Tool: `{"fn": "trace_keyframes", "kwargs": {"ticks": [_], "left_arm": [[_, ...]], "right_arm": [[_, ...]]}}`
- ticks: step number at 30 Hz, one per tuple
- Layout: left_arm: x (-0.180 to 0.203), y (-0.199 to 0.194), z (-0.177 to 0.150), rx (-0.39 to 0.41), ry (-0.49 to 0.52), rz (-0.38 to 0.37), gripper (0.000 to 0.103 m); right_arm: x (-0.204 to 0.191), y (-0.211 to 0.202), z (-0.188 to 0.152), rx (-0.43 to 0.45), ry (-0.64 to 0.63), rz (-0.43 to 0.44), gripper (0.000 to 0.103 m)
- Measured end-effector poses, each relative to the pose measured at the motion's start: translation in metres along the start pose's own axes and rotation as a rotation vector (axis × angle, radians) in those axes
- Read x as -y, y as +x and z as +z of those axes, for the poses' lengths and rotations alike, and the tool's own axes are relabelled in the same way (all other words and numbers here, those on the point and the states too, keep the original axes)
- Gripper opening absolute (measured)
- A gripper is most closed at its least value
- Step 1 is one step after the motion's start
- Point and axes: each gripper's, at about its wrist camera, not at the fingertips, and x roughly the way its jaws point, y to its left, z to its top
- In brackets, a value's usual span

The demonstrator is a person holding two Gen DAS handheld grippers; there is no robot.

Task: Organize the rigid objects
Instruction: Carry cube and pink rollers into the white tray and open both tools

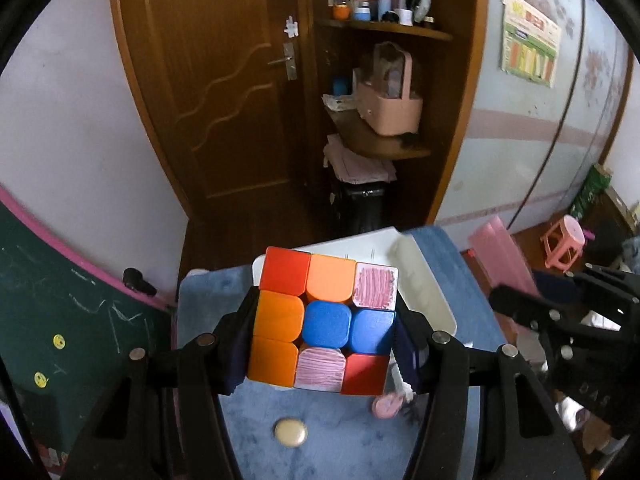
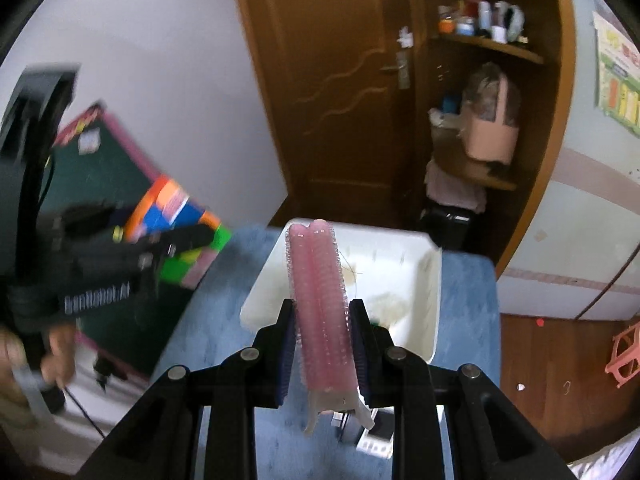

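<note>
- Left wrist view: left gripper clamped part-way open on a puzzle cube, pads pressing its two sides, cube lifted clear of the surface.
- Cube top face shows orange, red, blue and scribbled pink-white tiles.
- Below the cube: blue mat with a white tray on it, tray beyond and right of the cube.
- Small round beige disc on the mat, near edge; pink round item just right of it, partly hidden by the finger.
- Right gripper at right edge, blurred.
- Right wrist view: right gripper closed tight on a pink hair-roller clip, clip upright between the pads, its tip over the white tray.
- Clip's pale handle end sticks out below the pads.
- Left gripper at left, blurred, carrying the cube; person's hand on its handle.
- Green chalkboard leans against the wall behind.
</note>
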Motion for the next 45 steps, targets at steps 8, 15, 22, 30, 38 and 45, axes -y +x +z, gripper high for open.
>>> {"fn": "trace_keyframes", "kwargs": {"ticks": [8,15,22,30,38,45], "left_arm": [[-0.007,0.083,0.014,-0.075,-0.077,-0.005,0.062],[-0.019,0.159,0.005,-0.155,-0.107,0.035,0.062],[-0.028,0.215,-0.011,-0.225,-0.122,0.044,0.062],[-0.021,0.255,-0.034,-0.298,-0.107,0.044,0.063],[-0.012,0.275,-0.050,-0.367,-0.086,0.025,0.063],[-0.017,0.269,-0.051,-0.342,-0.095,0.039,0.073]], "right_arm": [[0.031,0.060,0.066,-0.044,0.117,-0.051,0.026],[0.055,0.143,0.070,-0.128,0.203,-0.094,0.026],[0.060,0.198,0.056,-0.206,0.245,-0.133,0.026],[0.065,0.258,0.030,-0.310,0.294,-0.147,0.026],[0.075,0.290,0.014,-0.376,0.326,-0.155,0.030],[0.080,0.298,0.005,-0.396,0.374,-0.117,0.034]]}}
